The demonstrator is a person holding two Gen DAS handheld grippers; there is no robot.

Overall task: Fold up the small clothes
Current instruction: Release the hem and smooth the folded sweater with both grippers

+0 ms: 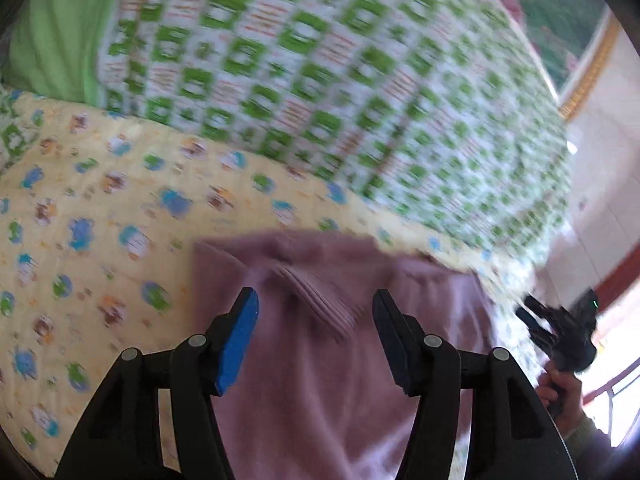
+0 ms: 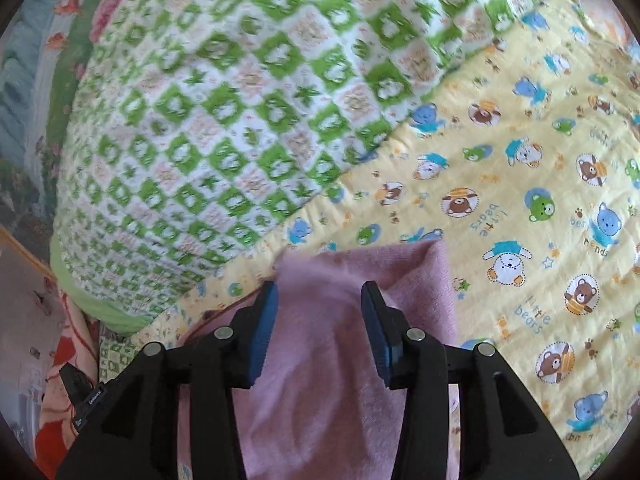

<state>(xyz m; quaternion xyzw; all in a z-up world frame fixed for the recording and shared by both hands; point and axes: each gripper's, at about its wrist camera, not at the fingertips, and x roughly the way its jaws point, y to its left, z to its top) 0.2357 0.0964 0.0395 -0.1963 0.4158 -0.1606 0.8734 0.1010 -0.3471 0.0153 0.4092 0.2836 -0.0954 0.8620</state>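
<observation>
Here both tools stand with jaws apart and nothing clamped: the left gripper (image 1: pixel 316 316) and right gripper (image 2: pixel 320 308) hang over the pink garment (image 1: pixel 320 380), which lies slack on the yellow bear-print quilt (image 2: pixel 520 200), apparently let go after a fold. Beyond, a bulky green-checked blanket (image 1: pixel 320 80) crowds the far edge, limiting room.

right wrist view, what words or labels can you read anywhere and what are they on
"little bears" on the yellow bear blanket, printed twice.
"friends", partly legible, on the same blanket.
Small white label on the left gripper: too small to read.
Left wrist view: nothing legible, too blurred.
</observation>
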